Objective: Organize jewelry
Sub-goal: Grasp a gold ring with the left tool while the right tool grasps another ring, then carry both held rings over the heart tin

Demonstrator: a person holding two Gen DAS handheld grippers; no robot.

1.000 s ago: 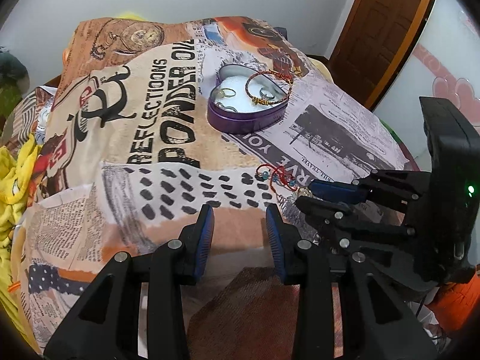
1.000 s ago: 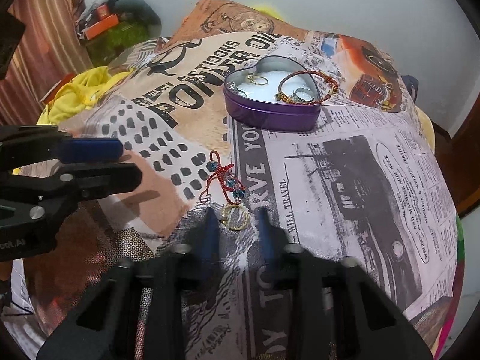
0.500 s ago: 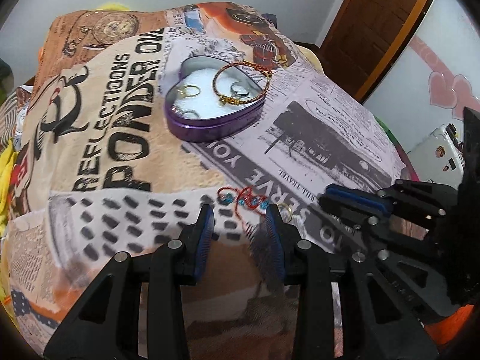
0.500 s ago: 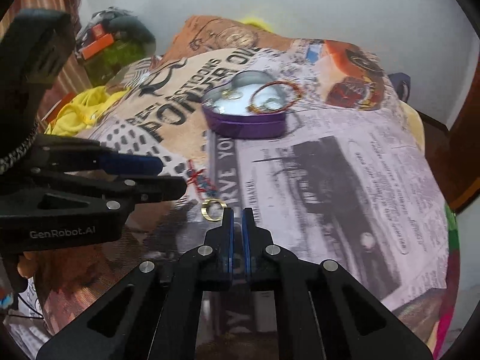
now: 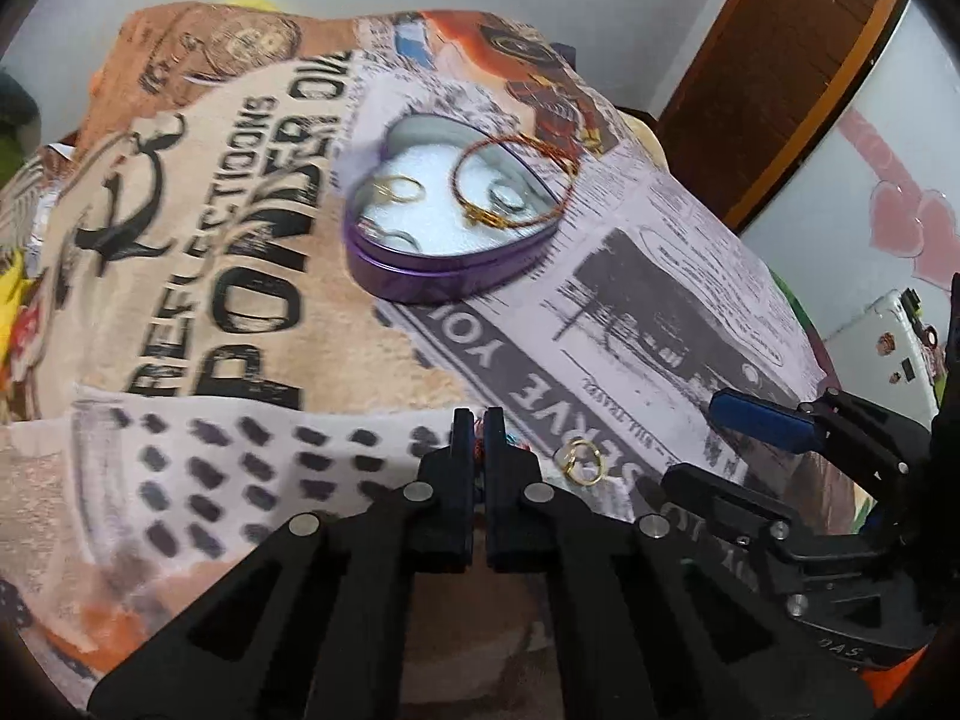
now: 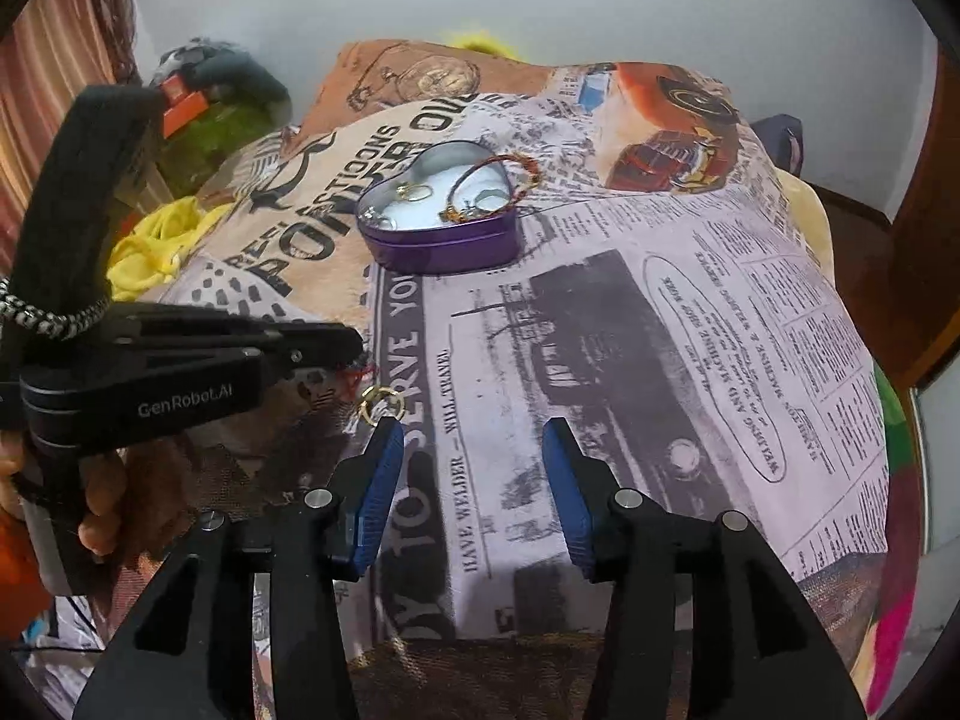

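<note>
Left tongs (image 5: 474, 429) have just clamped together on the limp red thread bracelet (image 5: 478, 450); right tongs (image 6: 474, 480), just opening, stand apart beside the small, light gold ring (image 6: 380, 403), best pinched across its band.

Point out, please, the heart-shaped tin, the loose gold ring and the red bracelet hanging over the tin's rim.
heart-shaped tin (image 6: 444, 249), right wrist view, purple front wall.
loose gold ring (image 5: 582, 461), left wrist view, its band on the blanket.
red bracelet (image 5: 480, 147), left wrist view, its upper arc.

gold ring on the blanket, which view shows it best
The right wrist view: the gold ring lies sharp and whole just ahead of the open right gripper. The left wrist view shows it too, but softer, off to one side.
</note>
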